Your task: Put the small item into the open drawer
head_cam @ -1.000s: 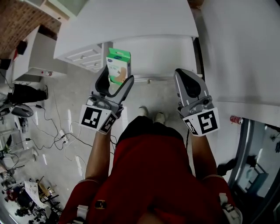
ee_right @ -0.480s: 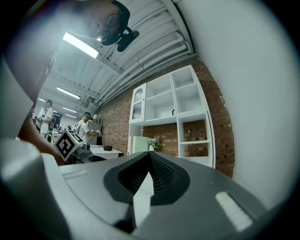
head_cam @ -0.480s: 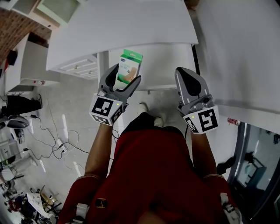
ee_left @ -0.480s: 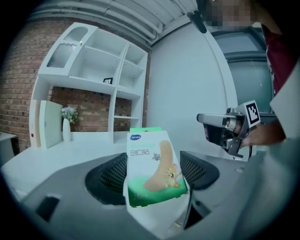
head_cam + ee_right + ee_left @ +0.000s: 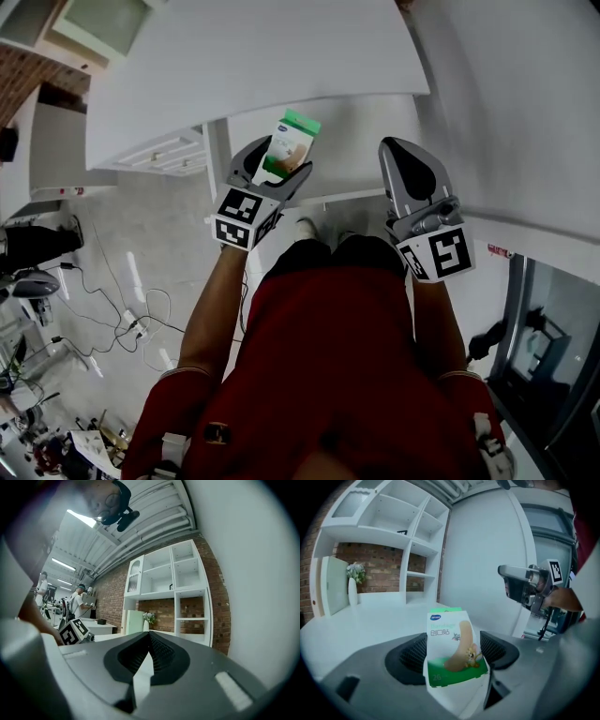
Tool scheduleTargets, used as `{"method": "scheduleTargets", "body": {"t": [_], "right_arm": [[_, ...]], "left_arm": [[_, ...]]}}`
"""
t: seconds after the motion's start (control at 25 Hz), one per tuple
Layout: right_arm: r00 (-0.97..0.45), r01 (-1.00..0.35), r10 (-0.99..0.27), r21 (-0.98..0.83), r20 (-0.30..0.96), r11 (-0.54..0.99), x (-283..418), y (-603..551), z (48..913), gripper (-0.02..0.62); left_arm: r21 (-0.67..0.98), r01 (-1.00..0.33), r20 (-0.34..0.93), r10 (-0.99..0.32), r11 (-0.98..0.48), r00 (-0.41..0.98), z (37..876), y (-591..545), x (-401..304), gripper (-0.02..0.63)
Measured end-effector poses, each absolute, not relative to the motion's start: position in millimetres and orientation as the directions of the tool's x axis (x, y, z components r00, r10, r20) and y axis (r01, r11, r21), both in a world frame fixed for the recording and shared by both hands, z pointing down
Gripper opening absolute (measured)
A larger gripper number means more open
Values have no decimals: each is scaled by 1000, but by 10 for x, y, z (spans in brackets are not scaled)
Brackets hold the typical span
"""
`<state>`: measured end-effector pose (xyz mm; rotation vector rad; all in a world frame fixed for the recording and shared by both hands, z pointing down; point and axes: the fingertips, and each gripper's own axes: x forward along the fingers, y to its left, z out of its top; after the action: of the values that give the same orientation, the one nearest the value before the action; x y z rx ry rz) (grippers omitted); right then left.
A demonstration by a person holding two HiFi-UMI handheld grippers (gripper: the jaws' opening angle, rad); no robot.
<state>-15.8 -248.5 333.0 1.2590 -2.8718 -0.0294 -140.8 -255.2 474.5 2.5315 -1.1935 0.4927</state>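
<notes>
My left gripper [image 5: 283, 161] is shut on a small green and white box of plasters [image 5: 292, 142], held upright over the near left corner of the open white drawer [image 5: 352, 136]. In the left gripper view the box [image 5: 452, 648] stands between the two dark pads, its printed face toward the camera. My right gripper [image 5: 410, 161] hangs over the drawer's right end, shut with nothing in it. In the right gripper view the jaws meet in a closed line [image 5: 149, 649].
A white counter top [image 5: 262, 56] overhangs the drawer at the back. Closed white drawers [image 5: 164, 152] sit to the left, and a white wall [image 5: 525, 103] stands at the right. Cables [image 5: 122, 291] lie on the floor. White shelves [image 5: 173, 597] stand against brick.
My left gripper has carried the box forward and to the right, from beside the cabinet to over the drawer's corner. The right gripper has hardly moved.
</notes>
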Motion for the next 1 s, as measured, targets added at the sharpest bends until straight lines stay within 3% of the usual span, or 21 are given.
{"method": "scheduleTargets", "body": {"t": [0.48, 1.0], "right_arm": [[-686, -727, -727, 0, 34, 686, 11, -2920, 3446, 12], [-665, -746, -741, -25, 93, 666, 134, -3204, 3685, 12]], "left_arm": [[145, -774, 621, -552, -616, 557, 5510, -2911, -1340, 359], [186, -784, 751, -429, -593, 503, 6364, -3319, -1317, 359]]}}
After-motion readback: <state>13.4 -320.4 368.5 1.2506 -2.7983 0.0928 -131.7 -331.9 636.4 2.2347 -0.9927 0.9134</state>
